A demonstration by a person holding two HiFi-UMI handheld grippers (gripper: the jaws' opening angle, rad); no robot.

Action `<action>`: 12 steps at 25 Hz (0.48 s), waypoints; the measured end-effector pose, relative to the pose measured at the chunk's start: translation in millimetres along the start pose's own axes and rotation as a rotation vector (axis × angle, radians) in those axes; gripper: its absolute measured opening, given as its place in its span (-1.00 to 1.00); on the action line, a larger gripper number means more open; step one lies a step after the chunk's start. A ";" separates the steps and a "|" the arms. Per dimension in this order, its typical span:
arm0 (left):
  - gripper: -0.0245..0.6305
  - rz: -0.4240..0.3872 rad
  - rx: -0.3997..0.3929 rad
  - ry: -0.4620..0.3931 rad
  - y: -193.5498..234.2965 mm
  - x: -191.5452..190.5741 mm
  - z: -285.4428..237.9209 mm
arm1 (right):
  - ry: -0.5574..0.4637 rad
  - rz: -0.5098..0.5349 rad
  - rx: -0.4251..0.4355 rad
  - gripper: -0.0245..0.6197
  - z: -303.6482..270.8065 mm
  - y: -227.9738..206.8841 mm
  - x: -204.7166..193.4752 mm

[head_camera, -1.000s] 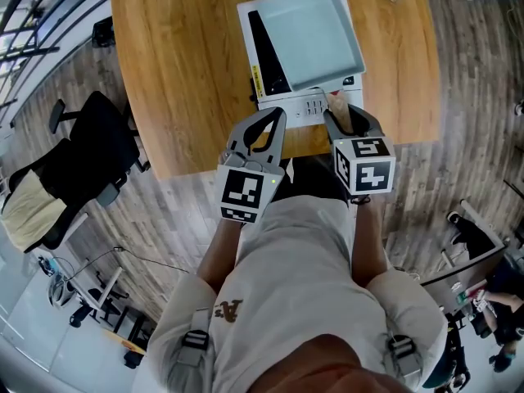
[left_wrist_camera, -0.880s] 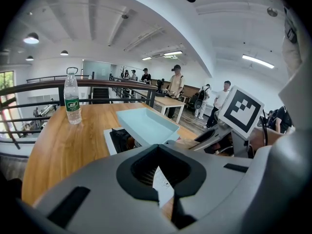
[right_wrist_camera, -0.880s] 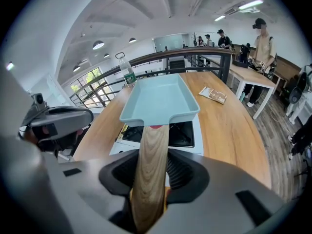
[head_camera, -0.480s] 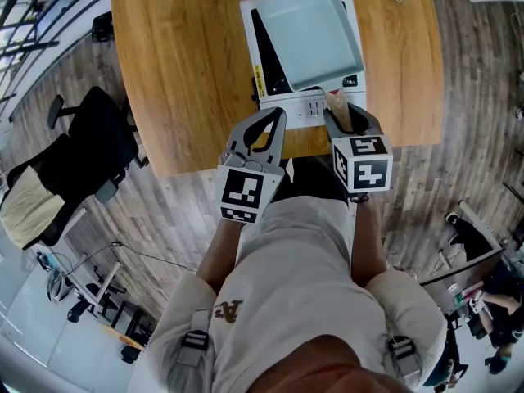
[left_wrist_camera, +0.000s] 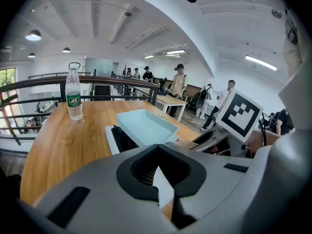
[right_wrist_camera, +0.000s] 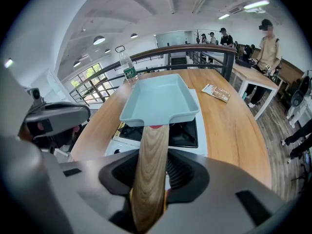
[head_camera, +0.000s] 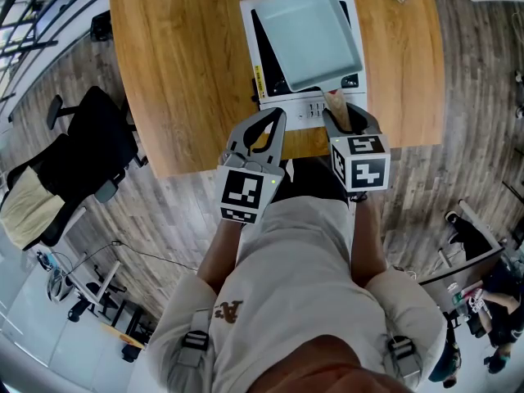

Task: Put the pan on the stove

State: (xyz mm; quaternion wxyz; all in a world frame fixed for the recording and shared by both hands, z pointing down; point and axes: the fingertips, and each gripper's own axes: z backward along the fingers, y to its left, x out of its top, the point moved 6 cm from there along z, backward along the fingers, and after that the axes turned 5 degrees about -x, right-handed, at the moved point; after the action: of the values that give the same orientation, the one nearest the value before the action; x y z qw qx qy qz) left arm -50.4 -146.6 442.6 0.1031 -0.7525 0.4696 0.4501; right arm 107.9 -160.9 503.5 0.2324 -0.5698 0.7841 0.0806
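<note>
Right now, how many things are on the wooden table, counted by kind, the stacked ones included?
Pan: 1
Stove: 1
Water bottle: 1
Packet: 1
Total: 4

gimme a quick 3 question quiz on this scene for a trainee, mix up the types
1. True or false: the light blue pan is over the stove.
2. The right gripper has its jaws shut on: A a spatula; B the pan's wooden handle; C a cup.
3. Fill in: the water bottle stands on the ___ table.
Key: 1 true; 2 B; 3 wooden.
</note>
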 end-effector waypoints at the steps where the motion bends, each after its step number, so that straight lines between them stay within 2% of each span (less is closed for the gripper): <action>1: -0.87 0.001 0.000 0.001 0.5 0.0 -0.3 | 0.001 0.000 0.000 -0.43 -0.6 0.2 -0.1; 12: -0.87 0.004 -0.004 0.006 2.8 0.6 -2.4 | 0.013 0.003 -0.009 -0.42 -5.0 0.0 -2.2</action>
State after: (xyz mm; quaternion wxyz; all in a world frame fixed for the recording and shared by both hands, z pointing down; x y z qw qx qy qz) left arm -51.2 -149.8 444.3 0.0991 -0.7531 0.4705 0.4491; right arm 107.1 -160.9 508.9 0.2245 -0.5701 0.7862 0.0804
